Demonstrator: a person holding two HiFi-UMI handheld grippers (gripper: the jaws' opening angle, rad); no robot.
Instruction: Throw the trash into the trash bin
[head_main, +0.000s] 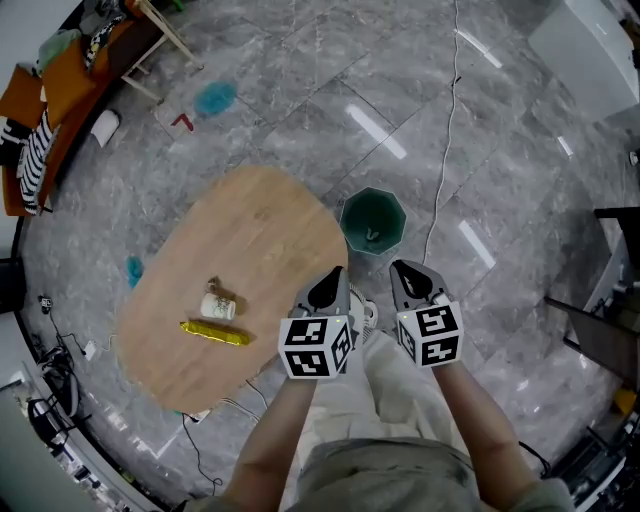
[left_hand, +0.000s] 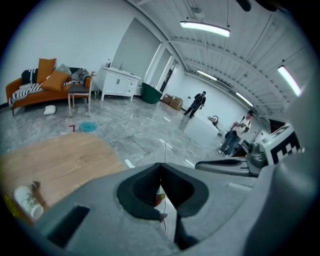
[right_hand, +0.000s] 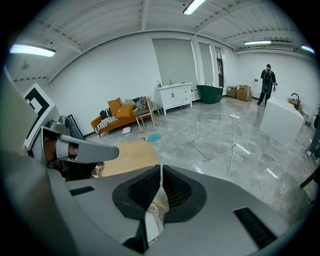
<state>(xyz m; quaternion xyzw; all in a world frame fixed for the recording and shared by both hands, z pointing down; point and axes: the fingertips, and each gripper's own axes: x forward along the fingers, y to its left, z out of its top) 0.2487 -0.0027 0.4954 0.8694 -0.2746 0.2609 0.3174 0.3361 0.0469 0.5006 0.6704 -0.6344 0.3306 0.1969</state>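
On the oval wooden table (head_main: 260, 215) lie a crumpled white cup (head_main: 218, 307), a small brown scrap (head_main: 214, 287) and a yellow wrapper (head_main: 214, 333). A dark green trash bin (head_main: 373, 220) stands on the floor off the table's right end. My left gripper (head_main: 329, 277) hangs shut and empty over the table's near right edge. My right gripper (head_main: 401, 268) is beside it, shut with nothing in it, just short of the bin. In the left gripper view the closed tips of the left gripper (left_hand: 160, 165) meet, and the cup (left_hand: 27, 200) lies at lower left. The right gripper (right_hand: 160, 168) shows no gap.
An orange sofa (head_main: 45, 95) and a wooden stool (head_main: 150, 40) stand at the far left. A blue rag (head_main: 215, 97) and a red bit (head_main: 181, 122) lie on the grey floor. A cable (head_main: 447, 130) runs past the bin. A white cabinet (head_main: 598, 50) is at top right. People (left_hand: 197, 104) stand far off.
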